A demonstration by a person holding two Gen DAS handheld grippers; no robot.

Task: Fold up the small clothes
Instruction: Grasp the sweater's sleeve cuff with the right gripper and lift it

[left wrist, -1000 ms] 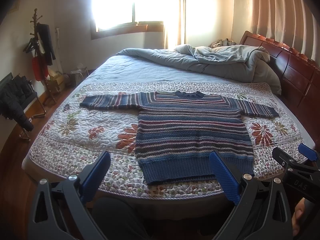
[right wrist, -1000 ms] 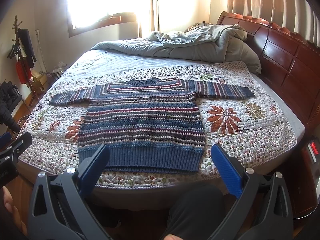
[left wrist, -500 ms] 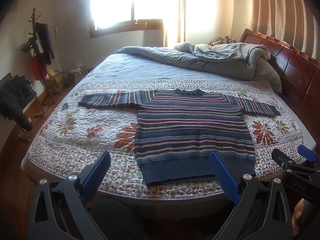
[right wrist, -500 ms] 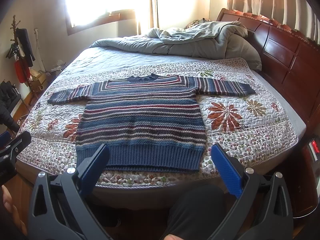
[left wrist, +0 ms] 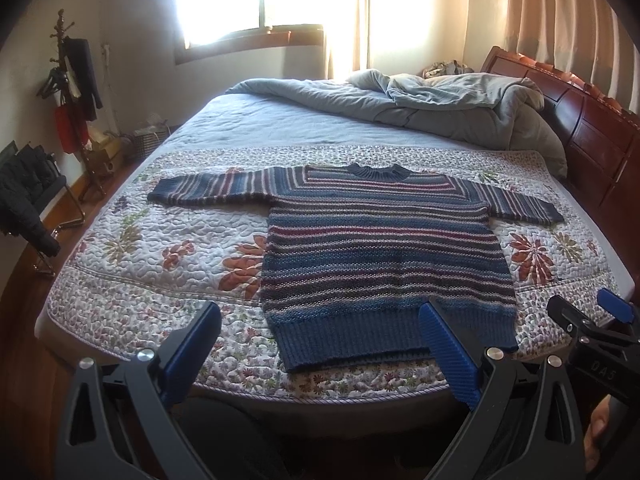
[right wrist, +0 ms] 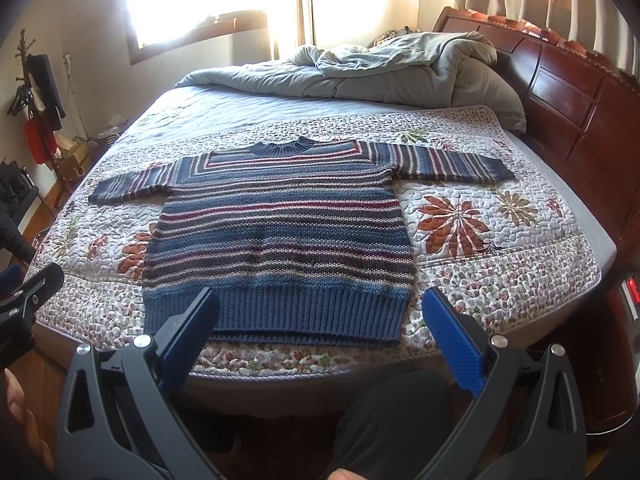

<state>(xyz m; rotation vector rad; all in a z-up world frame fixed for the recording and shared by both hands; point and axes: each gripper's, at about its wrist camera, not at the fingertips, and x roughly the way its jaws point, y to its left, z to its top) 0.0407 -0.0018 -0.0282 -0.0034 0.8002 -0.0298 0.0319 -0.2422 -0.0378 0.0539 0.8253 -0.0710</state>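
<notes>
A small striped knit sweater (left wrist: 380, 248) (right wrist: 280, 232) in blue, red and cream lies flat on a floral quilt (left wrist: 152, 256) (right wrist: 500, 264), sleeves spread to both sides, ribbed hem nearest me. My left gripper (left wrist: 320, 316) hovers open in front of the hem's left part, holding nothing. My right gripper (right wrist: 320, 304) is open too, above the hem's middle, empty. Each gripper shows at the edge of the other's view, the right gripper (left wrist: 592, 320) at the far right and the left gripper (right wrist: 28, 292) at the far left.
A rumpled grey duvet (left wrist: 440, 104) (right wrist: 380, 68) is piled at the bed's far side by the red wooden headboard (right wrist: 568, 92). A coat rack (left wrist: 72, 92) and dark clothes stand at the left wall. A person's dark-trousered legs (right wrist: 384, 420) are below the bed edge.
Both grippers have edged closer to the bed, so the sweater sits slightly larger and lower in view. Their jaws stay wide apart.
</notes>
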